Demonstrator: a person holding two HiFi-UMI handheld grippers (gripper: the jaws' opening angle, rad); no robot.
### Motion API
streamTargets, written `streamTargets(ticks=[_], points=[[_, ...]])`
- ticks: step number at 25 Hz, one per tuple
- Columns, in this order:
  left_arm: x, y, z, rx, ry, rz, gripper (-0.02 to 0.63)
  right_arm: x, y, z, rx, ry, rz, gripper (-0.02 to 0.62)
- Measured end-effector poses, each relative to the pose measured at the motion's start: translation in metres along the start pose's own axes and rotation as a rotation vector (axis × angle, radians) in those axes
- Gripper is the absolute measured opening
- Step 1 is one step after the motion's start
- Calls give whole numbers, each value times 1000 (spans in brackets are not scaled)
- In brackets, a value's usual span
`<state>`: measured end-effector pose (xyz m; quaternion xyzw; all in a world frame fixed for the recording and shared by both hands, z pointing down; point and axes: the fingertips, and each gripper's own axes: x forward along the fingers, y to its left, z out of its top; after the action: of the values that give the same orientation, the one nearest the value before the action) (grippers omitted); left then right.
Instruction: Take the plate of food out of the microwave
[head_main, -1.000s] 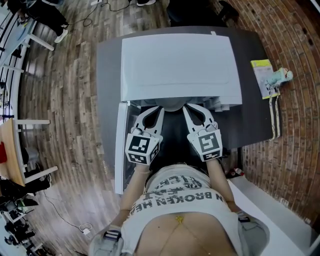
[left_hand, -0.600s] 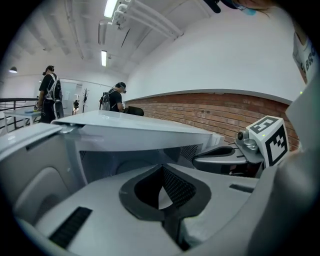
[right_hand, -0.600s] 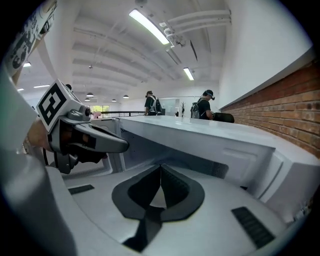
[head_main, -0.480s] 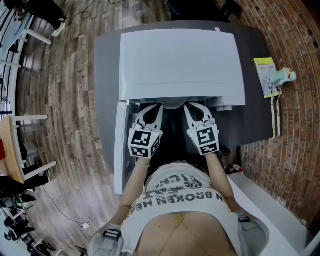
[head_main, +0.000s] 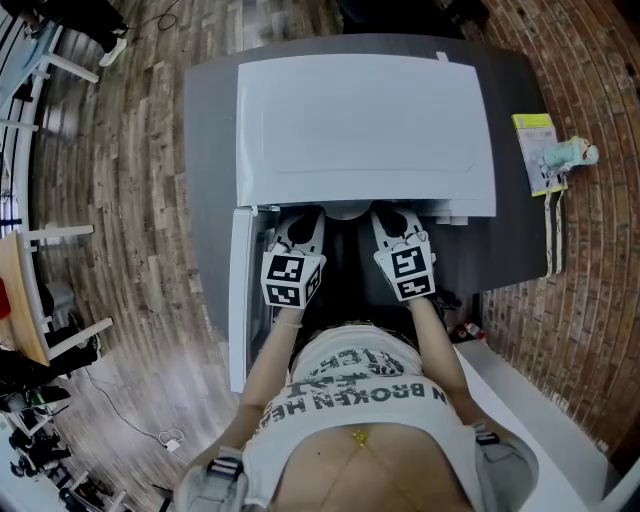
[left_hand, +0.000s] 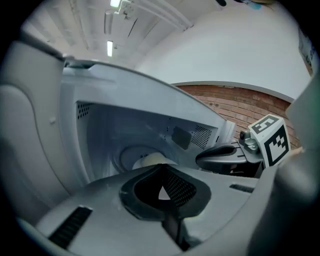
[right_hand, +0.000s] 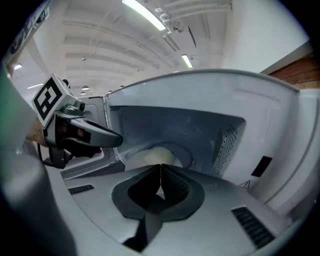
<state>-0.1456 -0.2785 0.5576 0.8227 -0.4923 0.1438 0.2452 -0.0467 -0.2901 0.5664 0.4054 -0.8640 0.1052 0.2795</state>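
So the person was standing right up against the white microwave, which sat on a dark grey table with its door swung open to their left. Both tools were poked at the opening side by side, close but not touching. The left gripper was clenched tight with nothing in it; its own camera showed the jaws pressed together. Same deal with the right gripper: jaws together, nothing caught between them.

The plate was inside the oven, sitting on the round turntable in the middle of the cavity floor, with a pale mound of food on it. Neither gripper was touching it, as far as I could see. A yellow packet lay at the table's right edge.
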Motion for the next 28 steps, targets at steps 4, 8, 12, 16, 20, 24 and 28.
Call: streamTargets(ticks=[4, 8, 12, 16, 20, 24, 28], points=[[10, 13, -14, -125, 2, 20, 6, 10, -9, -9, 34, 21, -38, 9], [20, 27, -28, -325, -20, 14, 11, 19, -15, -19, 126, 14, -54, 11], [27, 38, -39, -393, -3, 52, 91, 26, -17, -23, 214, 5, -49, 43], [33, 45, -45, -448, -1, 77, 123, 33, -22, -29, 300, 14, -60, 110], [41, 52, -50, -468, 4, 107, 132, 41, -24, -36, 414, 16, -68, 124], [49, 58, -53, -485, 0, 116, 132, 48, -29, -44, 559, 12, -86, 132], [53, 65, -48, -563, -57, 101, 132, 55, -34, -50, 736, -5, -73, 132]])
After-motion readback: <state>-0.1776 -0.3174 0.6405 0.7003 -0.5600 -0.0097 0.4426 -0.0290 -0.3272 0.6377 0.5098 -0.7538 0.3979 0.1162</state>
